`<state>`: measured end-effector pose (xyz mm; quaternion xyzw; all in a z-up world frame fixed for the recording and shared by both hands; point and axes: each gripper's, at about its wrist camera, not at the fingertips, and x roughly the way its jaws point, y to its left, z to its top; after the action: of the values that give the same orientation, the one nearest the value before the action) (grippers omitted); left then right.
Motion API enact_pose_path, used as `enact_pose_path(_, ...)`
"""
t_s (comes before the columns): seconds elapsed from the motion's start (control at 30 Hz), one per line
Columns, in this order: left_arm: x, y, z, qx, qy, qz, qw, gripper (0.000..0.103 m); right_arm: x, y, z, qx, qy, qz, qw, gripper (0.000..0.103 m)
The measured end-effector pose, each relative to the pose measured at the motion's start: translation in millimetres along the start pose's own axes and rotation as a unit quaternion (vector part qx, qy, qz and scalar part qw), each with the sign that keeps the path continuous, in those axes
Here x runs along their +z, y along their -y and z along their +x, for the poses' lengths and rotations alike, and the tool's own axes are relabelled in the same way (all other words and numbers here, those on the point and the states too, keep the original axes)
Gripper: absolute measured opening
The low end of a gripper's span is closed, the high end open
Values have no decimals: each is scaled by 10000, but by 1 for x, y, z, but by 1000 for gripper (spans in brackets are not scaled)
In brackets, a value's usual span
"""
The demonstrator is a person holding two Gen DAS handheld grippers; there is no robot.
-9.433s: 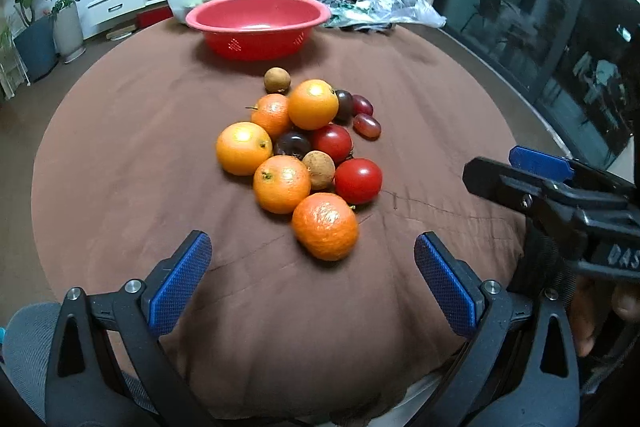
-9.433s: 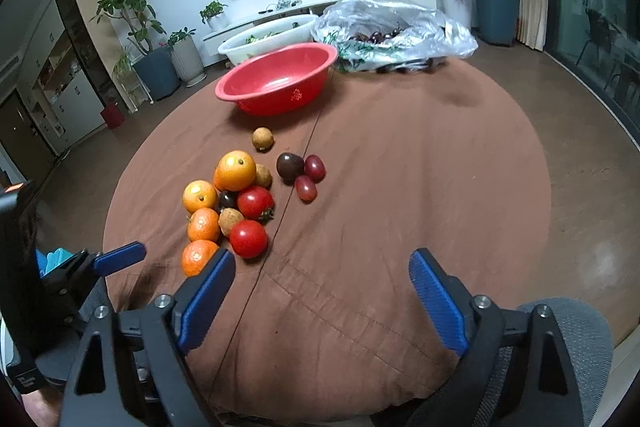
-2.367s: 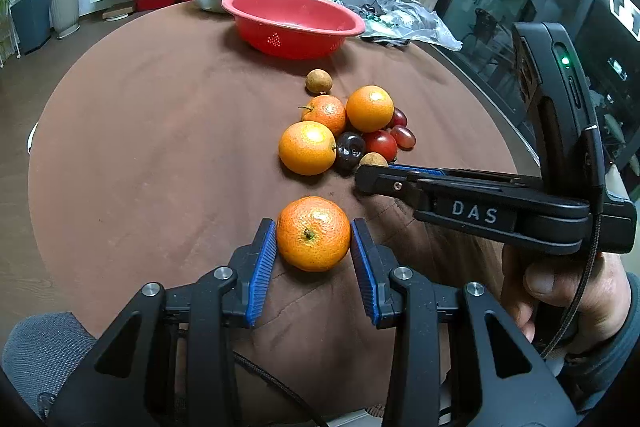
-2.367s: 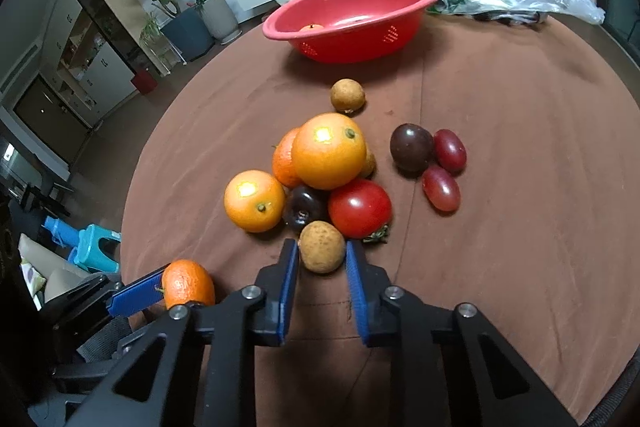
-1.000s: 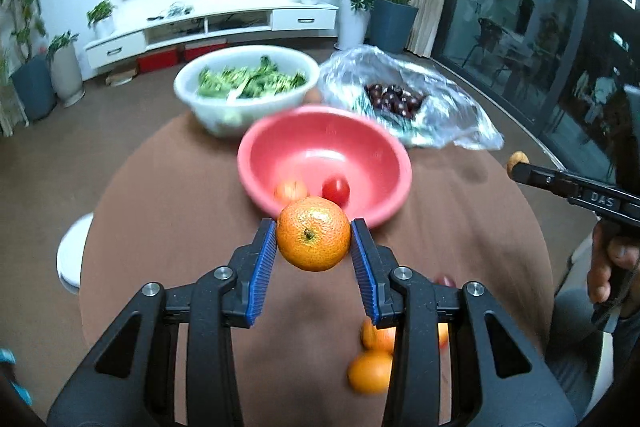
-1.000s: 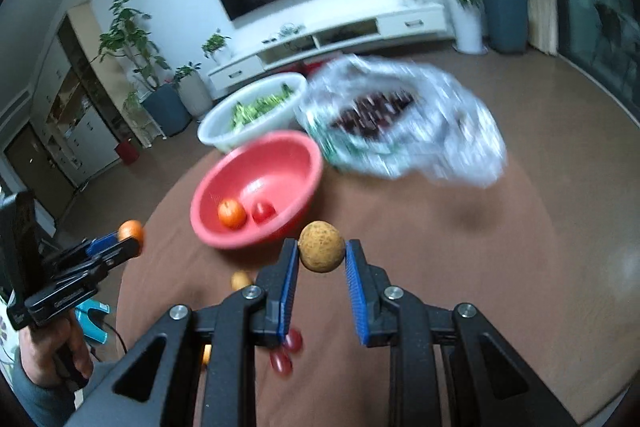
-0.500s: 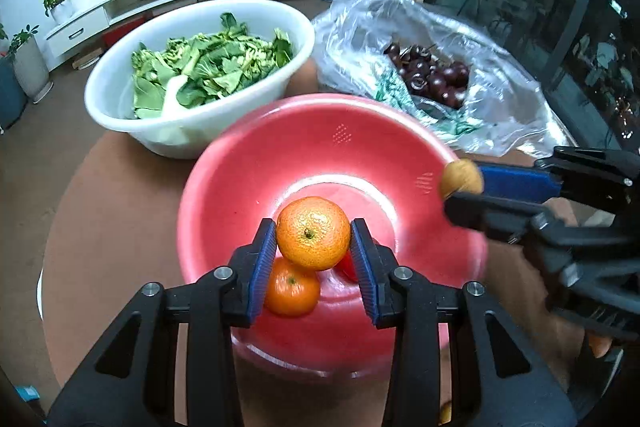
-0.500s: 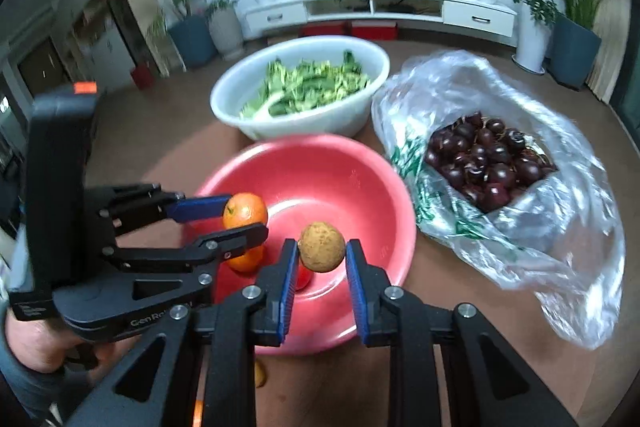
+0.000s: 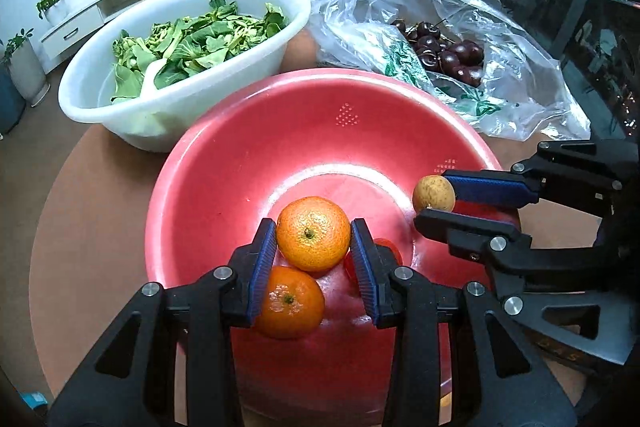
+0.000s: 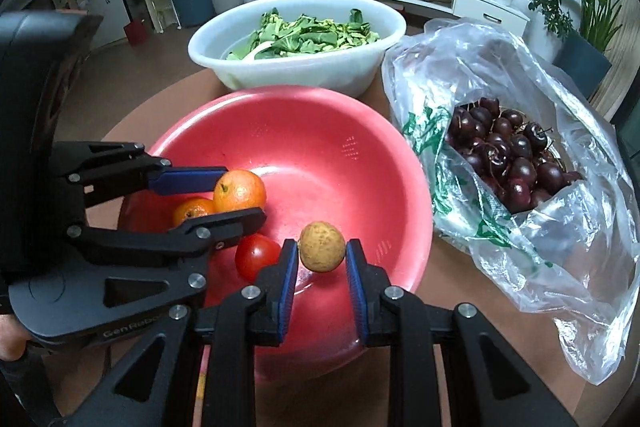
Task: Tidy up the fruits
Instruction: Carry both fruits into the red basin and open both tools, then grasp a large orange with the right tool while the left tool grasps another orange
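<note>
Over the red bowl (image 9: 256, 147), at the centre of both wrist views, both claws are at the release step. The left claw (image 9: 314, 247) is clamped on an orange (image 9: 313, 233), held above a second orange (image 9: 289, 303) that lies on the bowl floor. The right claw (image 10: 321, 259) is clamped on a small brown fruit (image 10: 322, 246), held near a tomato (image 10: 256, 255) already in the bowl.

The next move probably calls for lowering each fruit close to the bowl floor, then spreading the jaws so the fruit drops without bouncing out. The two claws stand close together at the lower part of the bowl; releasing one at a time would limit the risk of contact.

The open floor lies toward the upper half of the bowl. A white basin of greens (image 10: 296, 39) touches or nearly touches the far rim at the upper centre. A plastic bag of cherries (image 10: 508, 159) crowds the right rim. The brown worktop (image 9: 92, 227) is bare at the left of the left view.
</note>
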<state>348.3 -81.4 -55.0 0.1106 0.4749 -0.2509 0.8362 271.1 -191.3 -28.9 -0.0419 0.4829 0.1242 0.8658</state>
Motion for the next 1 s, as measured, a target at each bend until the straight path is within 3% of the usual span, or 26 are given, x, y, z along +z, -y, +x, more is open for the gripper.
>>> enact_pose_path(0.23, 0, -1, -1, 6, -13, 5, 10000, 38, 0, -2, 2, -21, 2, -62, 10000, 28)
enact_pose_path(0.33, -1, -5, -3, 69, 19, -76, 9999, 50, 0, -2, 2, -6, 4, -64, 10000, 28)
enact_pose_path(0.47, -1, -7, -10, 92, 73, -111, 9999, 53, 0, -3, 1, -21, 12, -79, 10000, 30)
enact_pose_path(0.7, -8, -10, -34, 88, 235, -212, 9995, 53, -1, -3, -12, -11, 164, -3, 9999, 49)
enact_pose_path(0.9, -28, -6, -84, -87, 670, -363, 9971, 70, -12, -1, -46, 50, 444, 146, 9989, 50)
enact_pose_path(1.0, -50, -2, -109, -142, 871, -441, 9951, 79, -28, -2, -68, 107, 622, 226, 9977, 57)
